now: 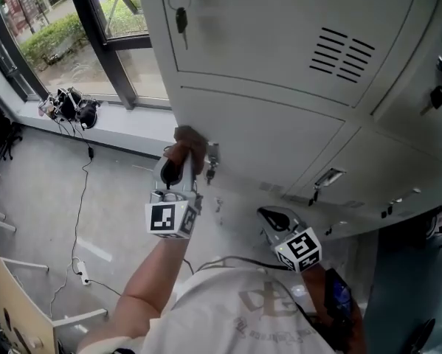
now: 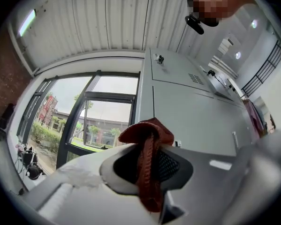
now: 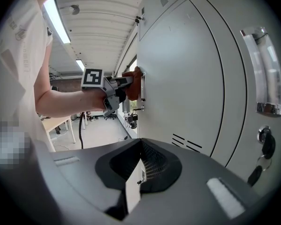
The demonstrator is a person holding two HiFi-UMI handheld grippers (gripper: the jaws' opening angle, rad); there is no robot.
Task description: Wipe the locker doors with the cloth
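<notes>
wiping under way, stage hard to fix. left gripper (image 1: 185, 153) jaws clamped on red-brown cloth (image 1: 189, 134). cloth bunched, pressed to locker door (image 1: 280, 135) at its left edge, just above handle (image 1: 212, 158). right gripper (image 3: 139, 170) hangs lower, beside lockers, jaws drawn almost together, nothing between. no streaks, dust or wet marks show on any panel, so cannot tell which are done. judgement: 1 door in hand; rest of it, upper door (image 1: 265, 35) and neighbours likely left.
</notes>
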